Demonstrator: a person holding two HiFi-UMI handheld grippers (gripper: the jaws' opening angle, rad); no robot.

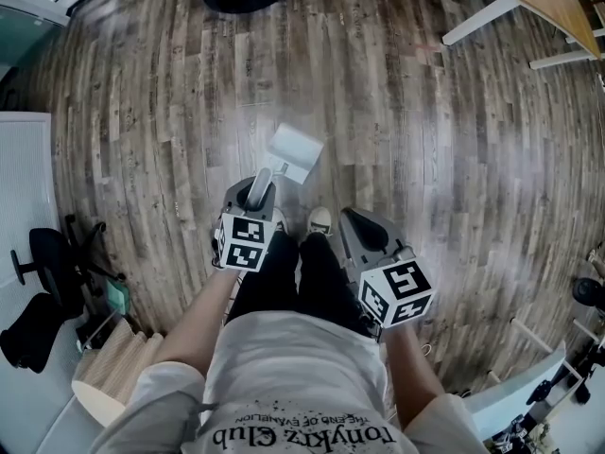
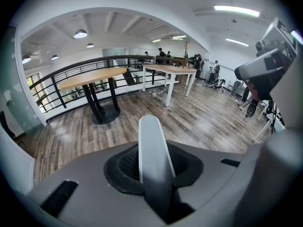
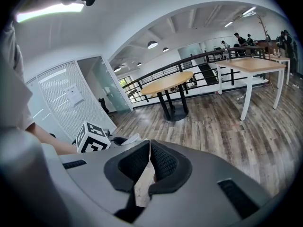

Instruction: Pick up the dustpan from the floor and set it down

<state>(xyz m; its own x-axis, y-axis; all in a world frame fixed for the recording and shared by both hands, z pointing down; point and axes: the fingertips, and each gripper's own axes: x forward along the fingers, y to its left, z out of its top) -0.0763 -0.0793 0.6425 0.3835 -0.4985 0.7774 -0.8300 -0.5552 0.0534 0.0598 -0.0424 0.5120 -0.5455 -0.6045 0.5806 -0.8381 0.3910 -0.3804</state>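
The dustpan [image 1: 295, 149] is white, and its flat pan hangs out in front of me above the wooden floor. Its pale grey handle [image 1: 260, 185] runs back into my left gripper [image 1: 257, 195], which is shut on it. In the left gripper view the handle [image 2: 152, 155] stands up between the black pads. My right gripper [image 1: 355, 221] is held beside my right leg, apart from the dustpan. Its pads [image 3: 160, 161] meet with nothing between them. The left gripper's marker cube [image 3: 92, 137] shows in the right gripper view.
A round wooden table on a black base [image 2: 97, 82] and white-legged tables [image 2: 168, 71] stand ahead by a railing. A black office chair [image 1: 43, 272] and a woven basket [image 1: 109, 372] are at my left. My shoe [image 1: 319, 219] is below the pan.
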